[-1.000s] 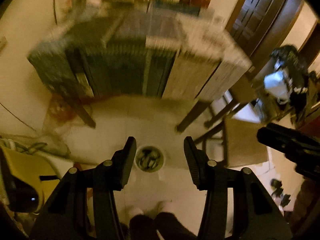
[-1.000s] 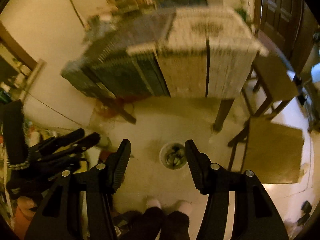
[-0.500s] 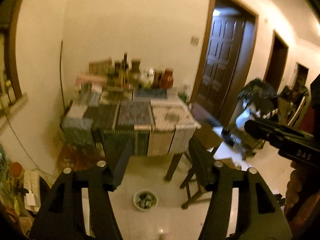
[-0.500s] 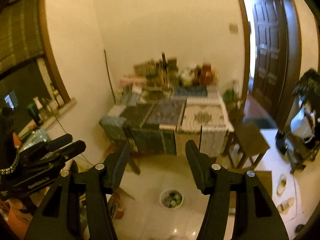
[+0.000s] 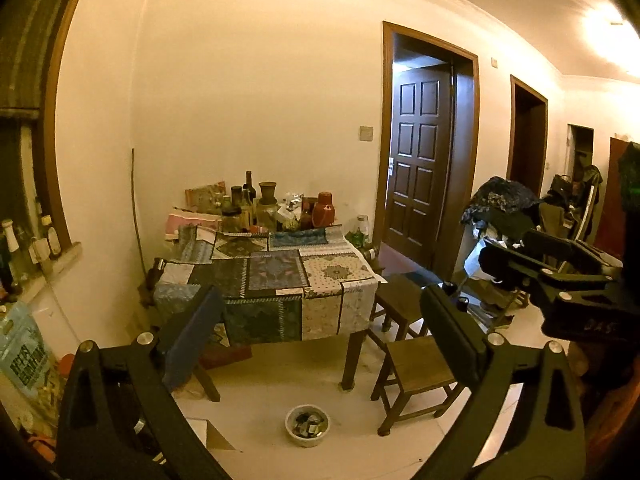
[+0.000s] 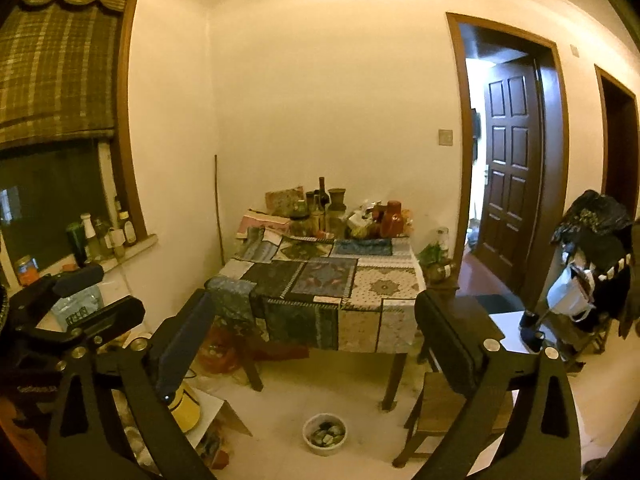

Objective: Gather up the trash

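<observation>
Your left gripper (image 5: 320, 316) fills the foreground of its own view with its jaws opening wide, nothing between them but open air. Your right gripper (image 6: 316, 320) does the same: its jaws are spreading apart and empty. Each one also shows at the edge of the other's camera, the right one at the right edge of the left wrist view, the left one at the left edge of the right wrist view.

Just beyond the fingers, on the pale tiled floor (image 6: 360, 464), sits the small white bowl (image 5: 307, 425) holding dark scraps of trash, well below and apart from both grippers. It stands in front of the table, near the front right table leg. To its right is a low wooden stool (image 5: 420, 376), with a second stool (image 5: 396, 292) behind it beside the table.

Farther on, the table (image 6: 320, 292) is covered with a patchwork cloth that hangs over its front edge. At its far end, against the wall, bottles and jars (image 6: 320, 208) crowd together with a reddish-brown jug (image 6: 392, 218).

Left of the table, more bottles line the window sill (image 6: 132, 246). To the right, a dark panelled door (image 5: 420, 164) stands open, and a rack heaped with clothes (image 5: 504, 208) stands past it.
</observation>
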Tool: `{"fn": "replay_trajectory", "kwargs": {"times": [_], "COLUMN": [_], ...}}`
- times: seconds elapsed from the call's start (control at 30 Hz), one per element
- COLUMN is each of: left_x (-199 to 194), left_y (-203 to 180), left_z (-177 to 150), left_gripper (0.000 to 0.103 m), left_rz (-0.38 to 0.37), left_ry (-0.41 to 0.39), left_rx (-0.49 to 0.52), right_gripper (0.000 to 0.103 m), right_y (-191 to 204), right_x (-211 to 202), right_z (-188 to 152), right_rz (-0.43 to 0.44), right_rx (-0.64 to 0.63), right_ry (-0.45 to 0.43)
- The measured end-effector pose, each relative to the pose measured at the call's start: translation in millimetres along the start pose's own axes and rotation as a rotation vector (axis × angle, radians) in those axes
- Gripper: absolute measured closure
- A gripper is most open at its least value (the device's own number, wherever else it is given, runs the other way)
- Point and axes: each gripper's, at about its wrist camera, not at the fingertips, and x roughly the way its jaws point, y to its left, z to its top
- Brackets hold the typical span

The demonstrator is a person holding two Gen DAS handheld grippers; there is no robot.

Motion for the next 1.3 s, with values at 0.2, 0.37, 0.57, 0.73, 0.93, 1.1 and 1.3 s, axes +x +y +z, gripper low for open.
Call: {"fn": "replay_trajectory", "kwargs": {"times": [0.2, 0.37, 0.57, 0.73, 0.93, 1.1, 1.3], "left_x": [-2, -5, 1, 6, 6, 7, 7], "left_y": [5, 6, 12, 15, 12, 13, 14], "left_z": [-1, -1, -3, -5, -8, -7, -7], "left_gripper": [0.002, 0.002, 0.002, 0.002, 0.002, 0.002, 0.002], "left_rz": [0.011, 0.016, 0.022, 0.022, 0.027, 0.025, 0.024], "left_ry": [-0.004, 0.003, 0.019, 0.035, 0.046, 0.051, 0.051], "left_rx": [-0.024, -0.052, -0.075, -0.088, -0.094, -0.101, -0.101], "right_gripper": [0.003, 0.003, 0.003, 0.003, 0.003, 0.003, 0.003], "right_y": [0, -4, -8, -8, -7, -6, -7], "right_x": [-6, -6, -5, -6, -7, -7, -7], "right_z": [-3, -3, -7, -8, -7, -6, -5], "right_rz": [0.011, 0.018, 0.026, 0.02, 0.022, 0.021, 0.021], "right_rx": [-0.005, 0.012, 0.036, 0.037, 0.038, 0.037, 0.037], "right_ry": [0.011, 0.033, 0.062, 0.077, 0.091, 0.098, 0.1]}}
